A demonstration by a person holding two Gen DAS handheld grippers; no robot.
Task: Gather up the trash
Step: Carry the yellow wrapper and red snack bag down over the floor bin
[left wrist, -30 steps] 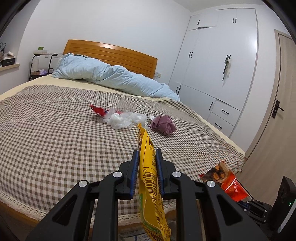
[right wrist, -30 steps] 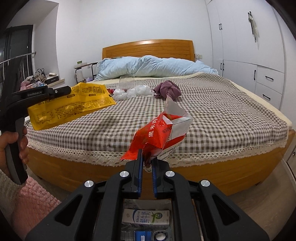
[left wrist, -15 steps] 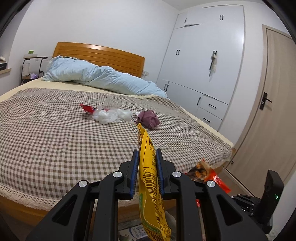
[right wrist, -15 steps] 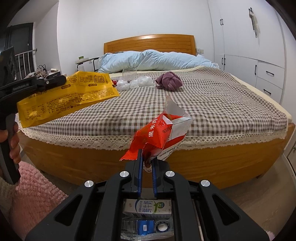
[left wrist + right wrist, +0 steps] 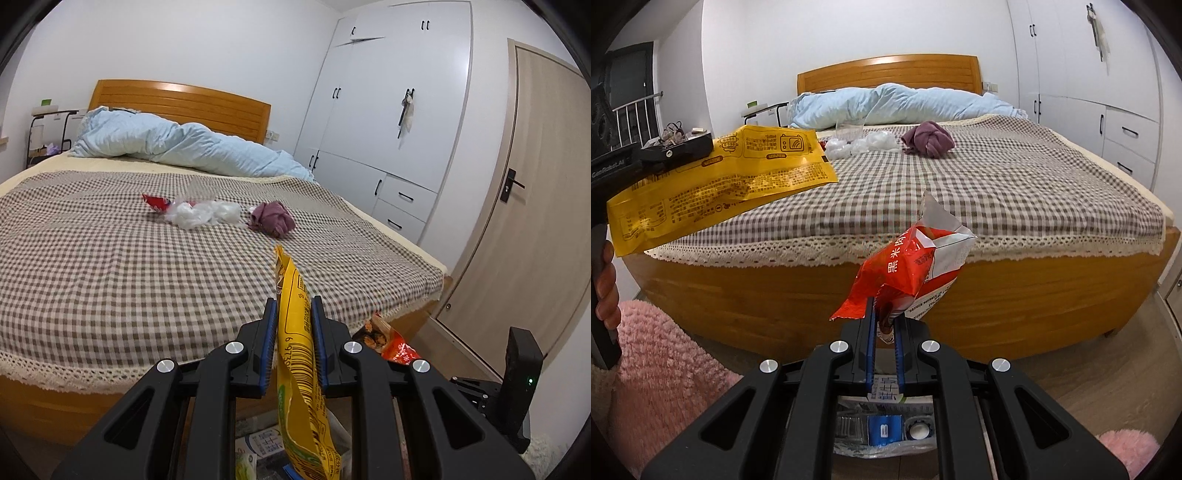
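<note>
Trash bin contents (image 5: 886, 432): bottom centre of the right view, cartons under the jaws.
Right gripper (image 5: 885, 328): pinching the red snack wrapper (image 5: 912, 273) by its crumpled lower corner; light, crinkly, likely slippery foil.
Left gripper (image 5: 293, 325): clamped on the yellow snack bag (image 5: 295, 350) edge-on, mid-length; thin, floppy film.
Bed (image 5: 110, 277): white plastic wads (image 5: 201, 214), small red wrapper (image 5: 155, 202), centre, uncollected; soft, best pinched at a fold.
</note>
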